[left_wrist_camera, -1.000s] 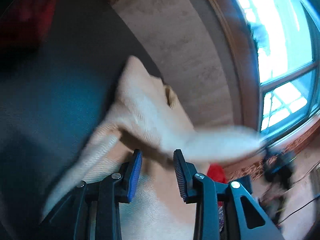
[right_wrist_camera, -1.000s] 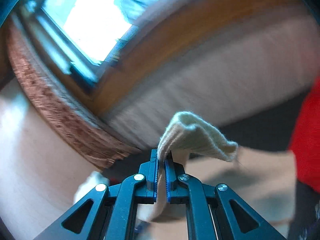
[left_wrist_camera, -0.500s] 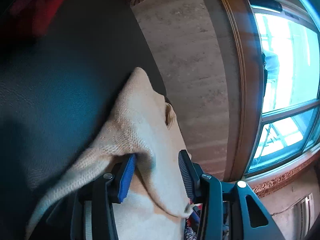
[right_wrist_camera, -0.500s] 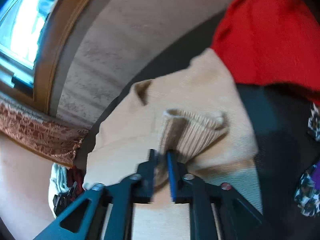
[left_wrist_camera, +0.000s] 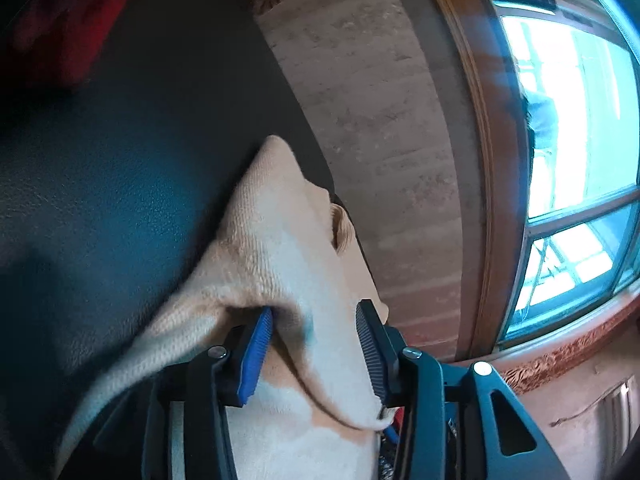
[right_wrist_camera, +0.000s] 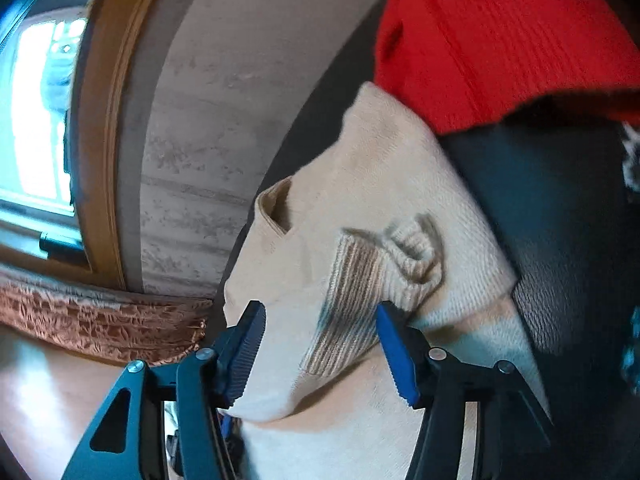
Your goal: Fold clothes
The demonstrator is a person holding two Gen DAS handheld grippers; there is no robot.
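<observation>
Your left tool is spread open, its fingers on either side of a raised fold of the cream sweater, not pinching it; fabric drapes over the blue-padded finger and a sleeve trails off toward the near left. Your right tool is also spread wide, nothing clamped, with the sweater lying between and under the fingers. The ribbed cuff sits folded across the sweater body, just ahead of the right tool, slightly bunched at its far end. The sweater lies on the dark table, at the edge that runs along the wall, collar opening toward that wall edge. A red garment is at the far side of the table, touching or overlapping the far corner of the sweater in the right view; in the left view it's a blurry red patch at the far left corner. Window with wood frame beyond the wall. Patterned fabric shows off the table edge, low left in the right view.
</observation>
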